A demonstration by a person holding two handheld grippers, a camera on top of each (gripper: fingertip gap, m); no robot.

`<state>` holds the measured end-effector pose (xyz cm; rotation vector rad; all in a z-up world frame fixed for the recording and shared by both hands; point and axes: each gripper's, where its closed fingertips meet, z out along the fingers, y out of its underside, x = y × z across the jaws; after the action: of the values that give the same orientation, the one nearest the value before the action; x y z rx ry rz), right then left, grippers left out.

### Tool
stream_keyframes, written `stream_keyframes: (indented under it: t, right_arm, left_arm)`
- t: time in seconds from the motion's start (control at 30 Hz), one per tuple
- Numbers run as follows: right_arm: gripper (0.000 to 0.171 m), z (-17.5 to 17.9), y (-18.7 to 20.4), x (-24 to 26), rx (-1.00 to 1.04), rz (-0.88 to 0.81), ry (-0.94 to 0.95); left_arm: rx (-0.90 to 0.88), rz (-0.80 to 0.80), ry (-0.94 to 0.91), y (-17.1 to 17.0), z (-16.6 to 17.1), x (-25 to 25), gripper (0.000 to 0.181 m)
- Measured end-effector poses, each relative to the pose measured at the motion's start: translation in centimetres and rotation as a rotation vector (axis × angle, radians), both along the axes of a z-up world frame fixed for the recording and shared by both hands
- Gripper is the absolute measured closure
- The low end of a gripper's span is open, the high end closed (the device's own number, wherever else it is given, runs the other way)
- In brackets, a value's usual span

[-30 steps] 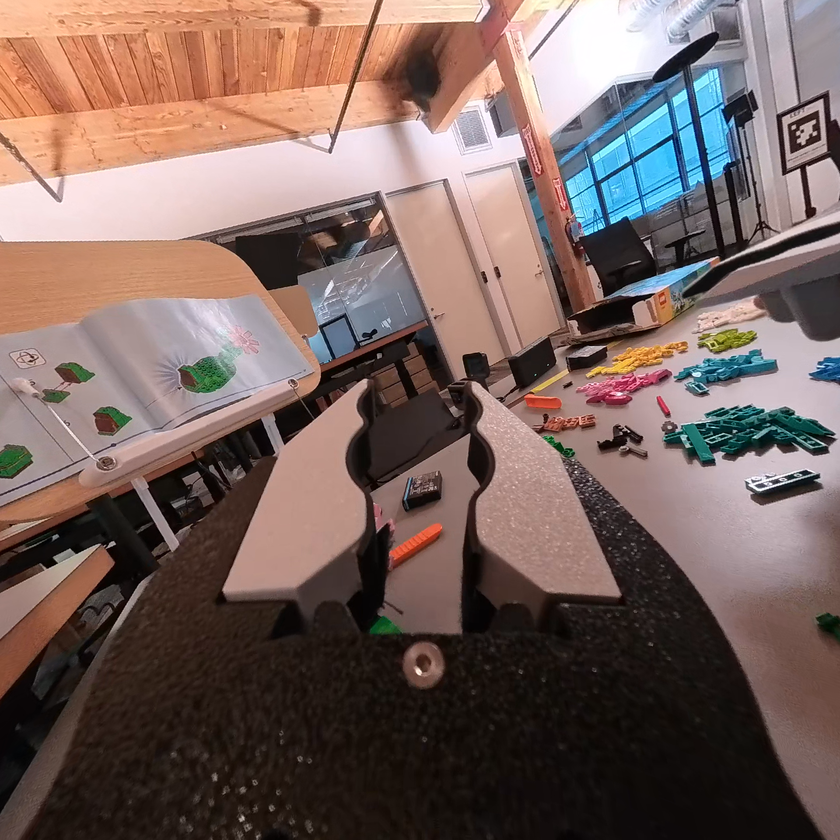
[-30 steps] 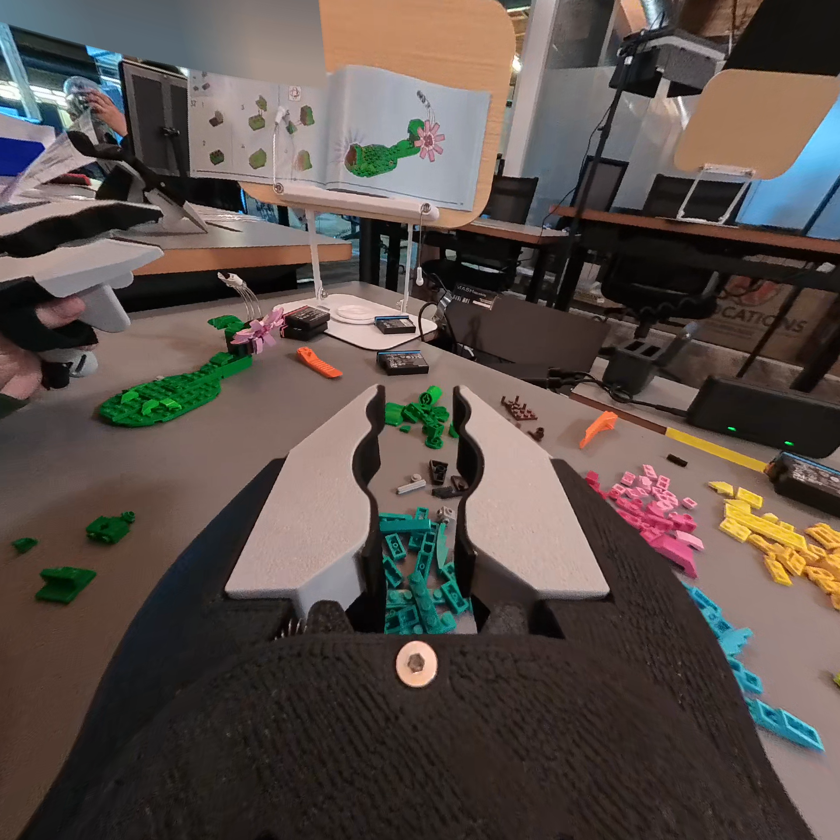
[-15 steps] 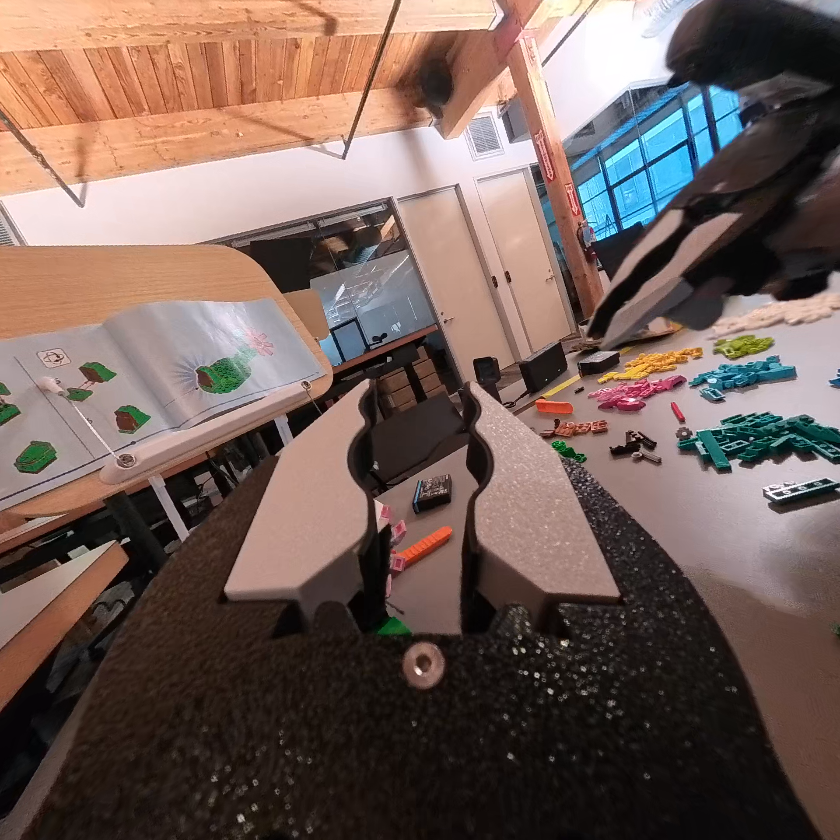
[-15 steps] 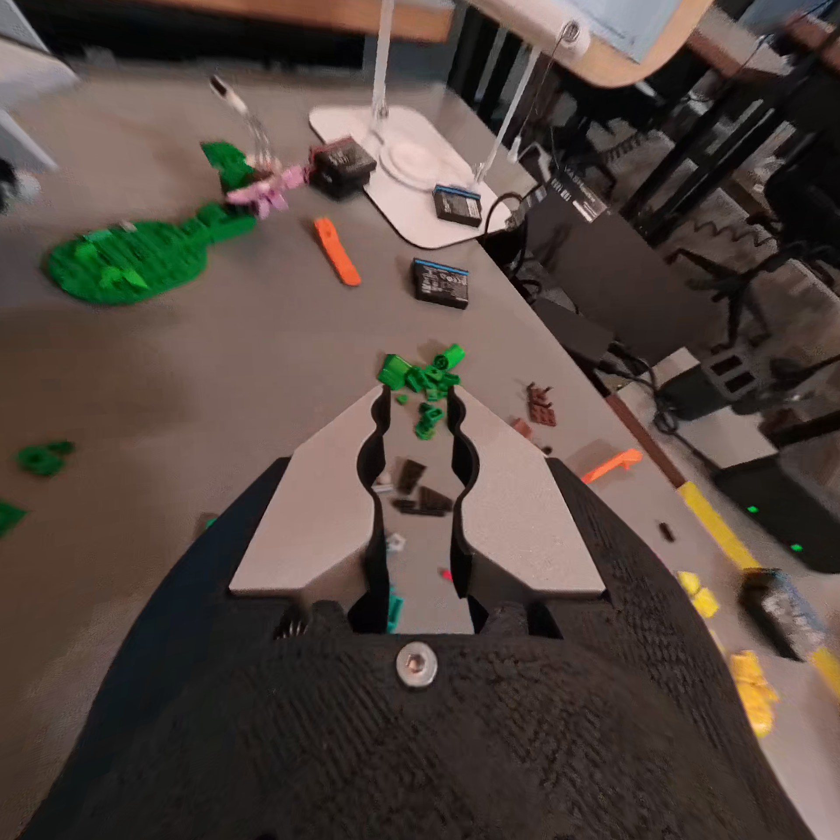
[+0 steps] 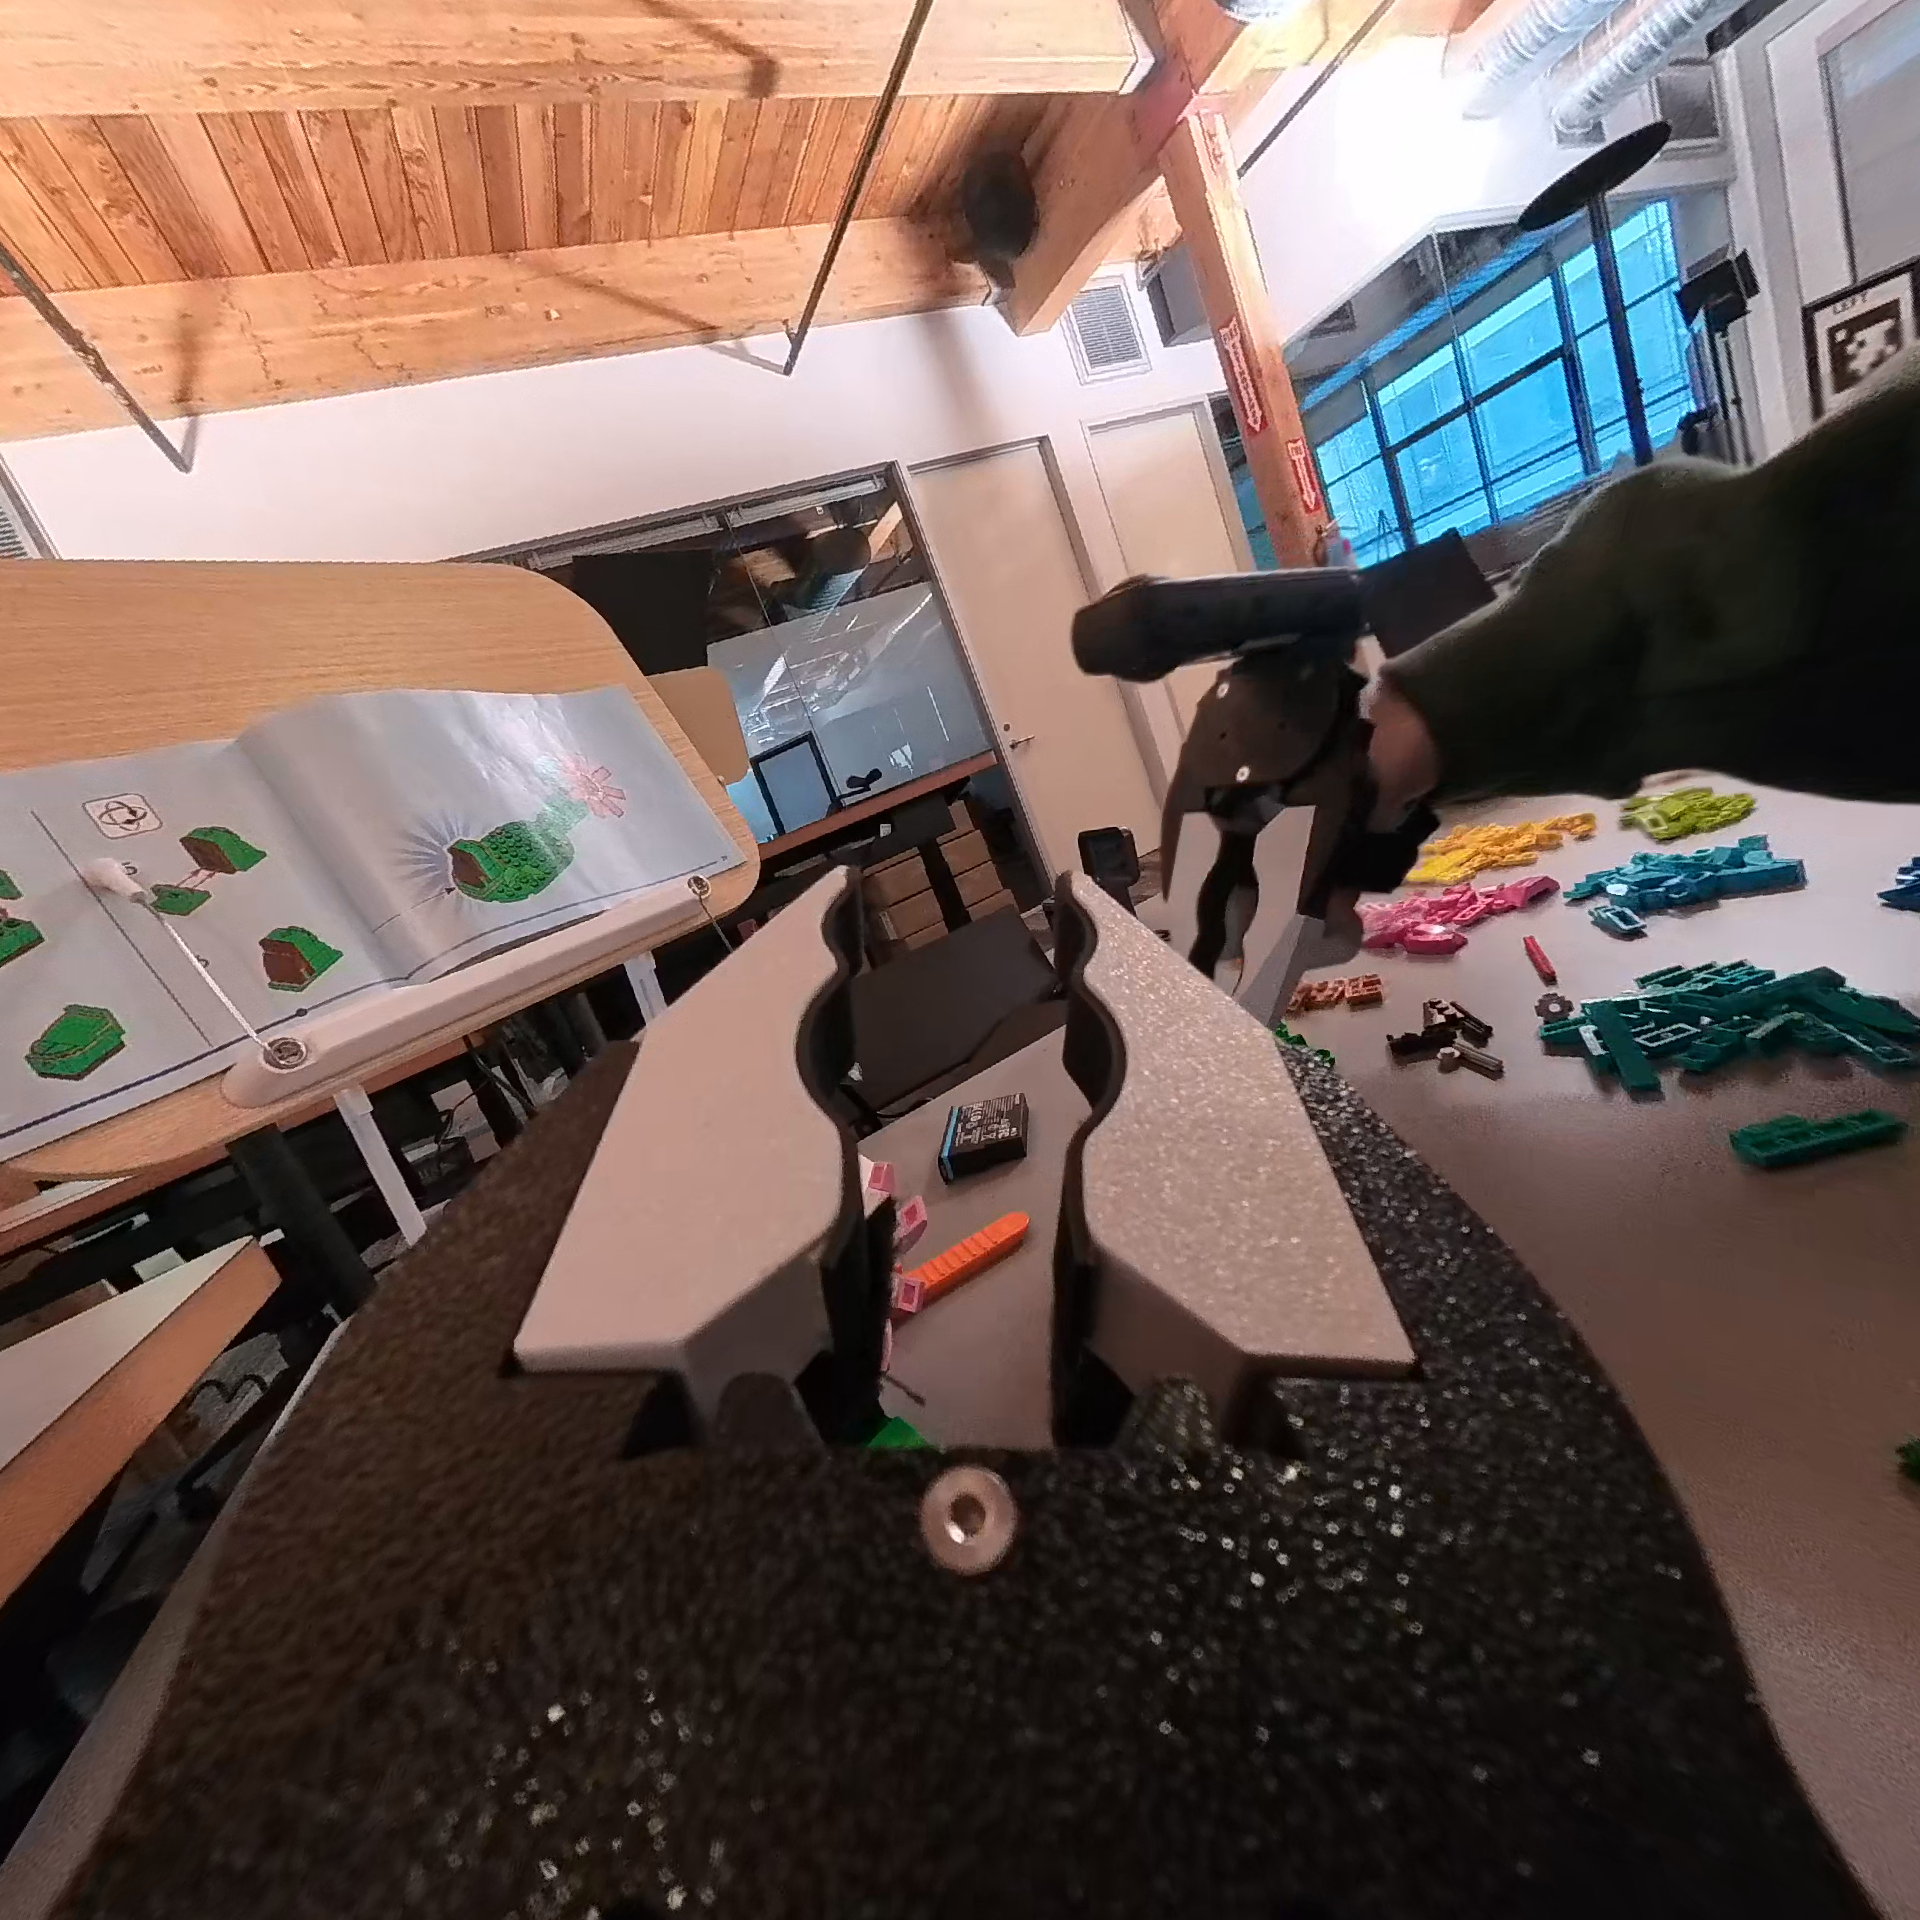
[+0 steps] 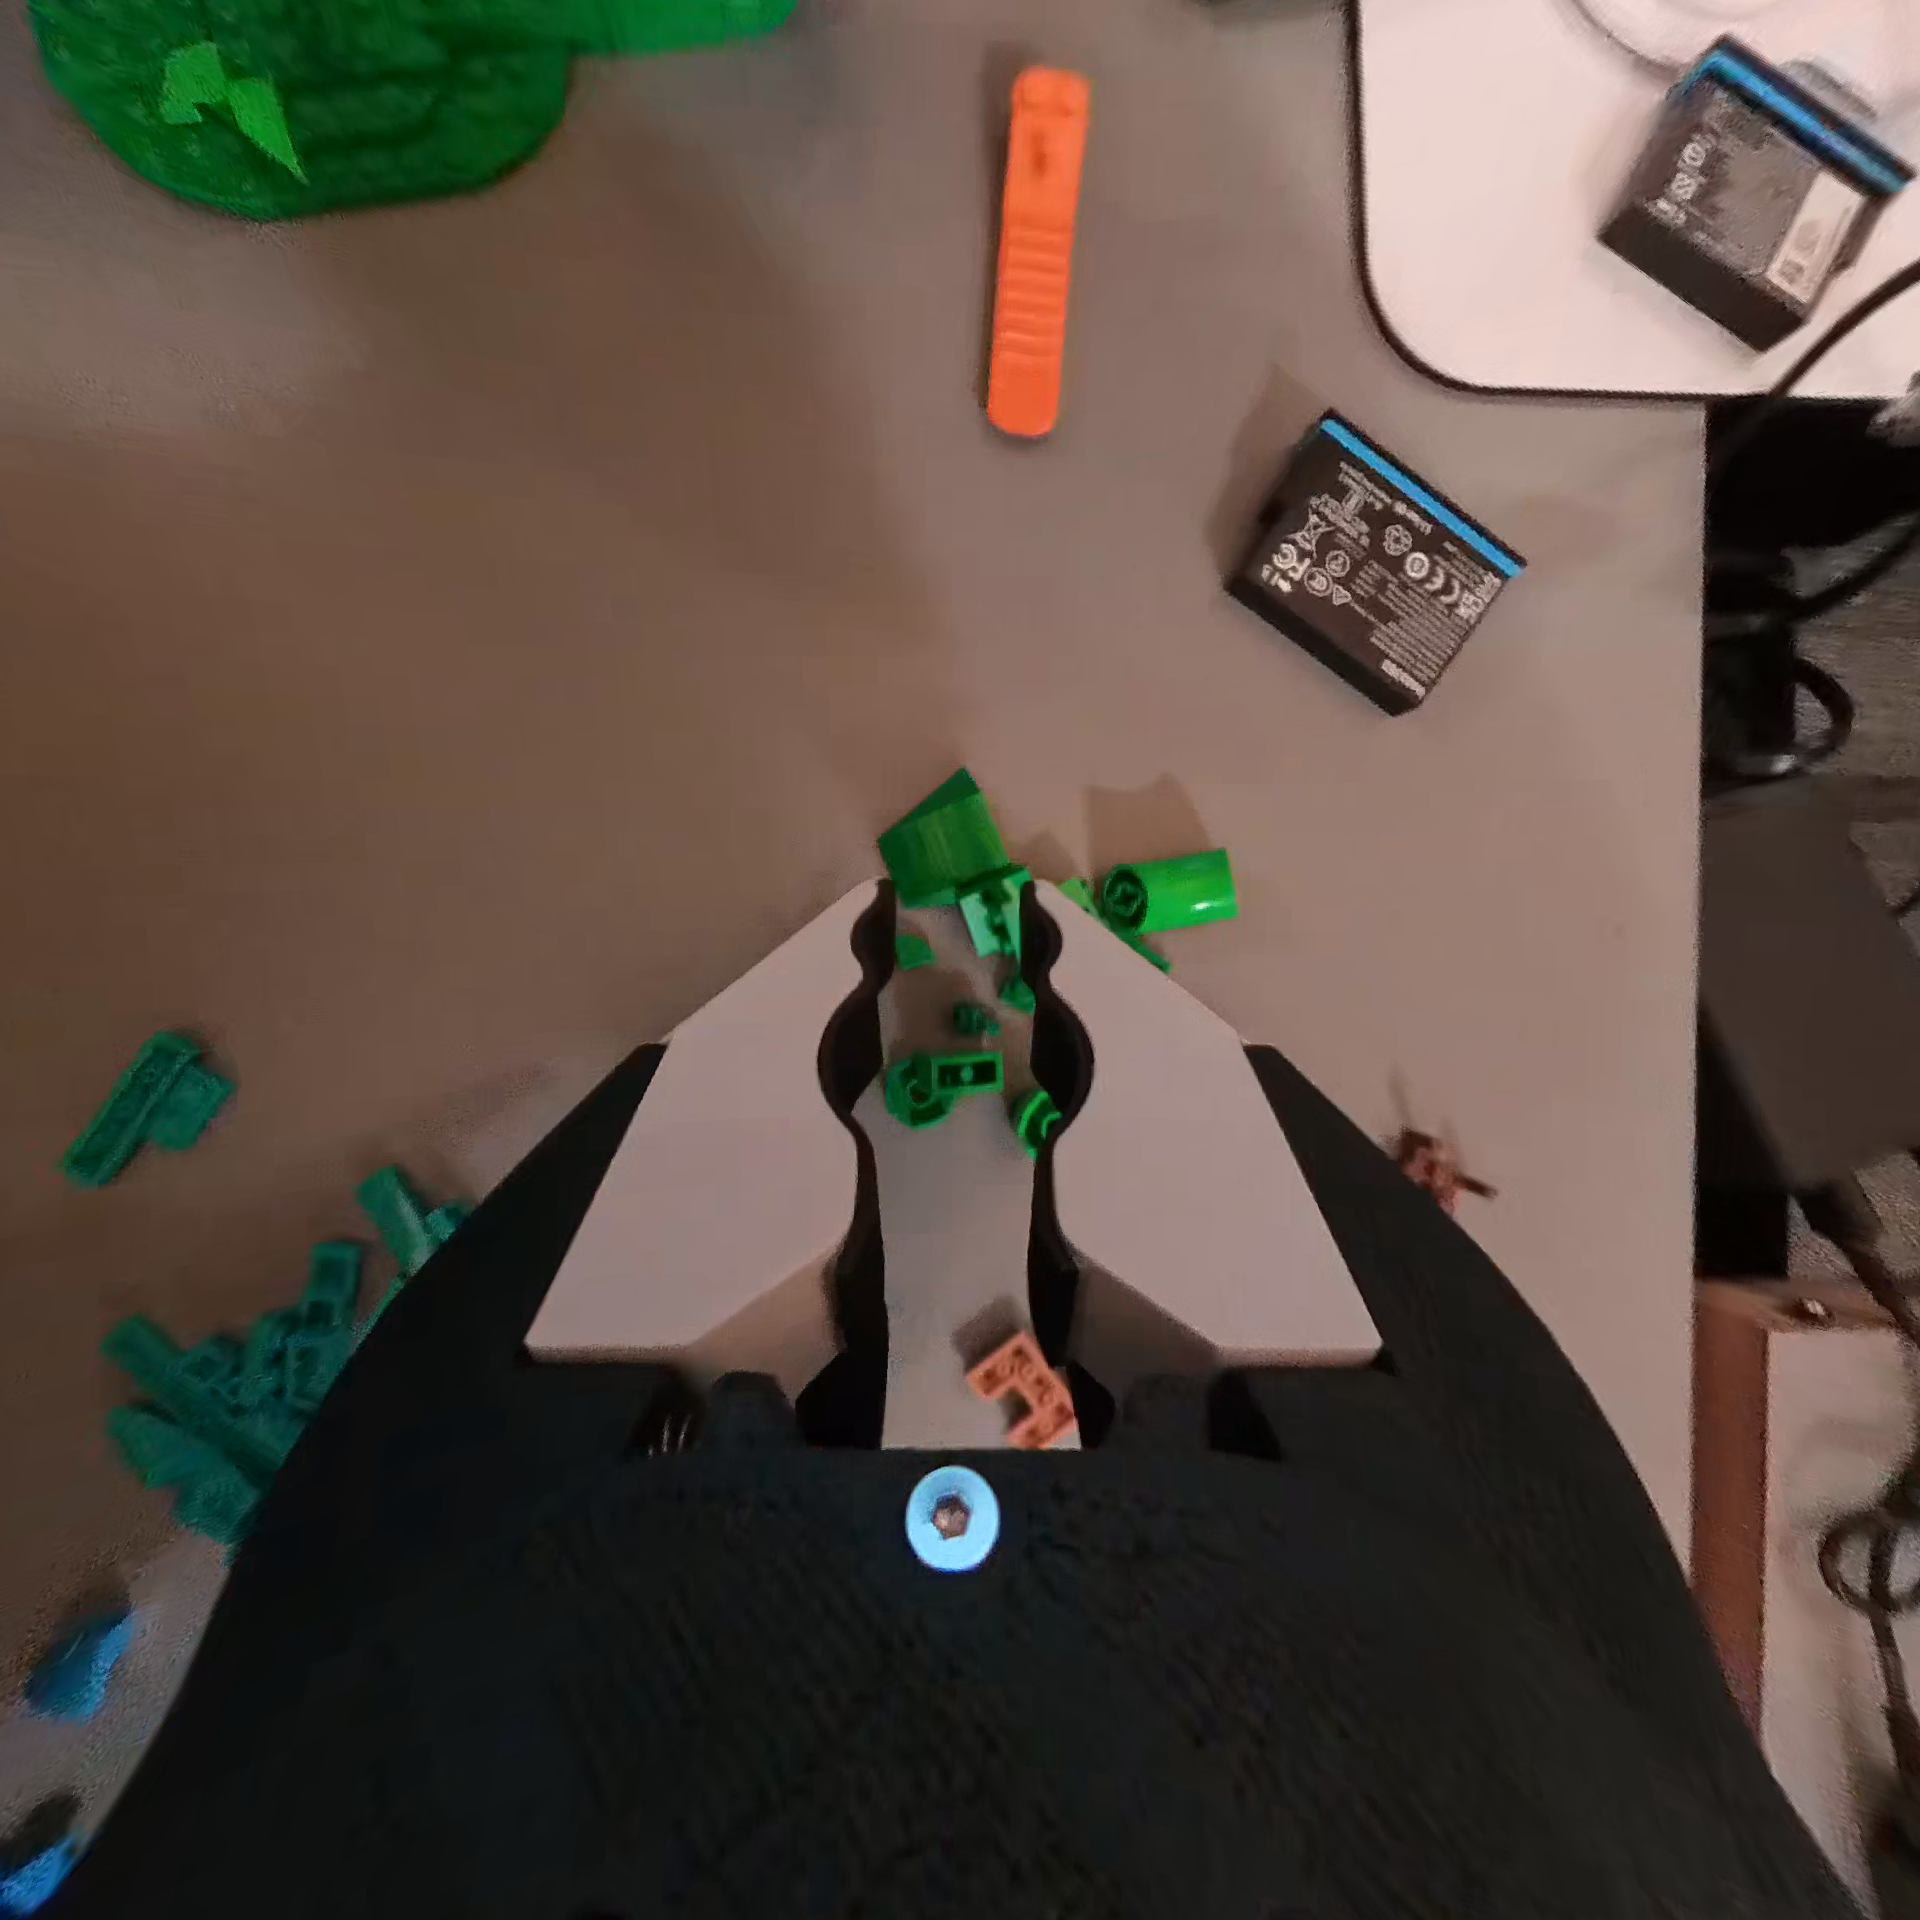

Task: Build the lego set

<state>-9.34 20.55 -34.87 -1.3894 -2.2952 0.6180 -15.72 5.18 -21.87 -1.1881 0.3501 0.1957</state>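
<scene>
In the right wrist view my right gripper (image 6: 956,894) is open and points straight down over a small heap of bright green pieces (image 6: 940,1081). A green slope piece (image 6: 940,831) lies at its tips and a green cylinder (image 6: 1174,888) just to the right. The green plant build (image 6: 301,94) lies at the top left. My left gripper (image 5: 951,899) is open and empty, held low and tilted upward. Pink flower pieces (image 5: 883,1216) show between its fingers. The right gripper (image 5: 1247,831) also shows in the left wrist view, held by a hand in a dark sleeve.
An orange brick separator (image 6: 1034,249) and a black battery (image 6: 1371,561) lie beyond the green heap. The table edge (image 6: 1704,935) runs on the right. Teal pieces (image 6: 239,1382) lie to the left. An open instruction booklet (image 5: 343,862) stands on a holder. Sorted teal (image 5: 1745,1029), pink (image 5: 1444,914) and yellow (image 5: 1496,842) heaps lie to the right. My hands' fingertips stand some 20 cm from each other. The black battery (image 6: 1371,561) is closer to my right gripper, around 11 cm from its tips; the left tips are 25 cm off.
My right gripper has moved forward past the teal pile and tipped down over the bright green heap. It stays open. My left gripper has barely moved.
</scene>
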Motion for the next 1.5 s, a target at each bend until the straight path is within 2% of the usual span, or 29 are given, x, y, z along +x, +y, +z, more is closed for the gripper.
stream_keyframes:
  t: [0.23,0.43,0.6,0.73,1.03,1.17,1.27,1.4,1.5]
  right_arm:
    - [0.141,-1.9,-0.5,-0.9,0.088,0.139,-0.067]
    - [0.146,-2.2,-0.4,-1.0,0.101,0.153,-0.105]
    - [0.147,-2.1,-1.1,-0.9,0.126,0.187,-0.084]
    - [0.159,-1.1,-1.9,-1.3,0.139,0.213,0.004]
    - [0.154,-0.8,-2.3,-1.2,0.154,0.205,0.017]
    - [0.151,0.0,-0.1,-0.8,0.212,0.131,0.011]
    - [0.150,0.8,2.1,-0.2,0.209,0.024,0.024]
    - [0.150,1.2,5.0,0.9,0.237,-0.093,0.004]
    - [0.153,1.1,6.3,0.7,0.171,-0.212,0.015]
  left_arm:
    - [-0.006,-0.003,-0.004,0.1,-0.1,0.0,0.148]
    - [-0.007,-0.004,-0.006,0.1,-0.1,0.0,0.148]
    - [-0.006,-0.004,-0.009,0.1,-0.1,-0.1,0.148]
    - [-0.003,-0.003,-0.011,0.0,-0.1,-0.1,0.148]
    - [0.011,-0.022,0.062,-0.2,0.0,1.3,0.149]
    - [0.109,0.052,0.060,-1.5,1.8,-0.1,0.152]
    - [0.164,0.132,-0.031,-2.5,3.1,-3.1,0.151]
    - [0.117,0.292,-0.148,-2.4,2.0,-8.5,0.151]
    - [0.113,0.304,-0.261,-2.6,1.6,-10.4,0.150]
